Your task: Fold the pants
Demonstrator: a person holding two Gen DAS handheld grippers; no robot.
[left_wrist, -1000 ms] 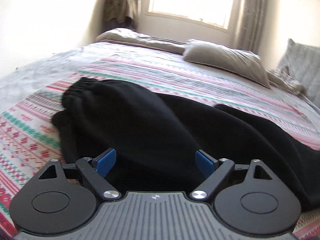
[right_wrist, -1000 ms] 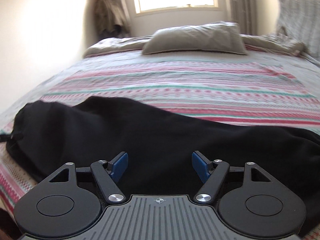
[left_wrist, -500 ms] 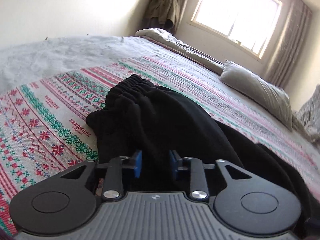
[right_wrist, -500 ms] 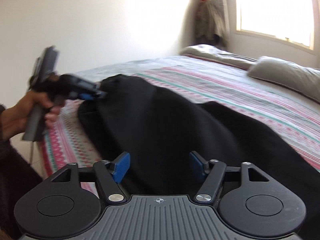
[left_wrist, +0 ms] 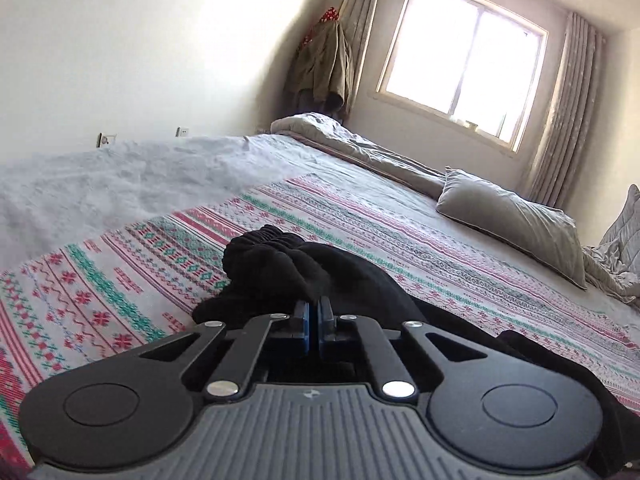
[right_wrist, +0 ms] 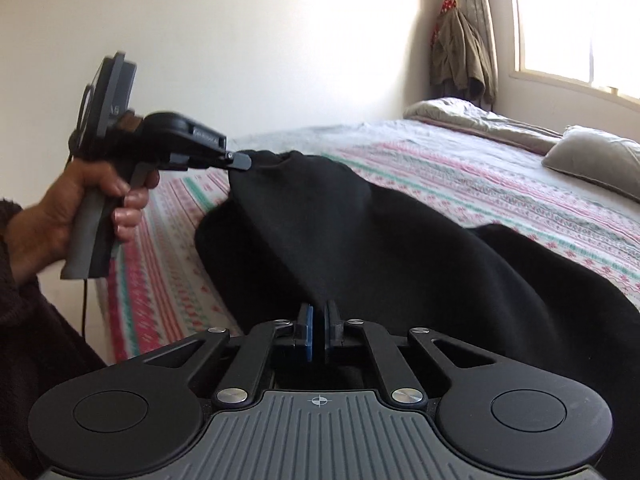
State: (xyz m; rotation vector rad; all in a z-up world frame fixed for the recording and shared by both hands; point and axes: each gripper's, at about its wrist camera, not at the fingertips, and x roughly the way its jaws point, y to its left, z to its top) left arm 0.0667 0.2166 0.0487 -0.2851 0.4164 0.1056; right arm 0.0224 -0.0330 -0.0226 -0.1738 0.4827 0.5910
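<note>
Black pants (right_wrist: pixel 360 232) lie across a striped bedspread (right_wrist: pixel 500 184). In the left wrist view my left gripper (left_wrist: pixel 313 312) is shut on the black cloth just behind the gathered elastic waistband (left_wrist: pixel 264 246). The right wrist view shows that same left gripper (right_wrist: pixel 240 161), held by a hand (right_wrist: pixel 80 200), pinching the waist end and lifting it off the bed. My right gripper (right_wrist: pixel 319 320) is shut on a fold of the pants nearer the bed's front edge. The legs trail off to the right, partly hidden.
A grey pillow (left_wrist: pixel 512 220) lies at the far right of the bed and a folded grey duvet (left_wrist: pixel 360 148) at the far end. Clothes (left_wrist: pixel 324 64) hang in the corner beside the bright window (left_wrist: pixel 460 64). A dark sleeve (right_wrist: pixel 24 320) fills the lower left.
Both grippers went from wide open to shut on the black cloth. The left one has raised the waistband end; the right one swung left along the pants.
</note>
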